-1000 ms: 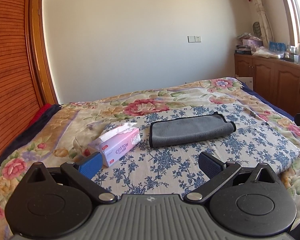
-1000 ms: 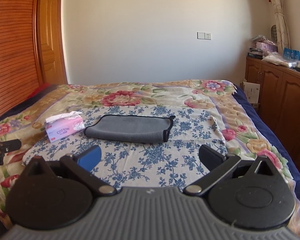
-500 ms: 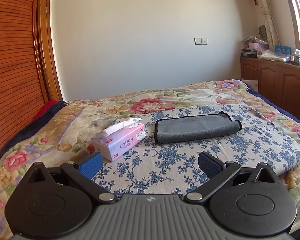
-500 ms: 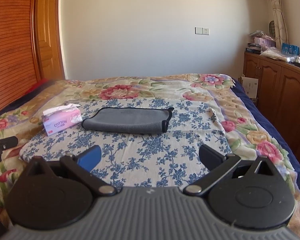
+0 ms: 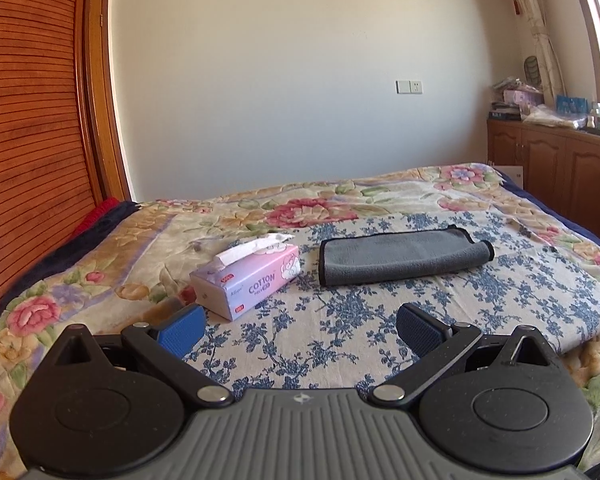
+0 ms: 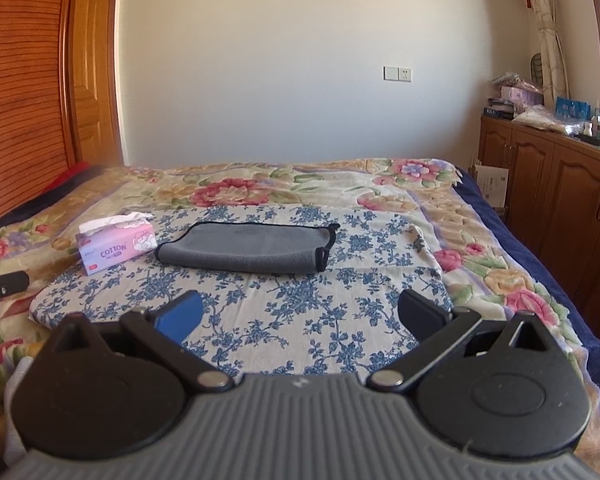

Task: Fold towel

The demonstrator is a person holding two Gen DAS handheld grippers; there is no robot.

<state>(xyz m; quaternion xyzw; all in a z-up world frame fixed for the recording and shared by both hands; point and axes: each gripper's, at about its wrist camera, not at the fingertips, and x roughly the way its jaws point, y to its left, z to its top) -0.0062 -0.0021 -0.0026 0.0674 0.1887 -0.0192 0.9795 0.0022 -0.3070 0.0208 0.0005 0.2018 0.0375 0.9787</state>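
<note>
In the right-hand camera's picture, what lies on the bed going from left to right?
Pink tissue box → folded grey towel → bare stretch of blue-flowered cloth, then the flowered blanket to the bed's edge.

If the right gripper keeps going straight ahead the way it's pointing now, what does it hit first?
Probably the blue-flowered cloth on the bed, just short of the gray towel. The right gripper is open and empty; depth is hard to judge.
</note>
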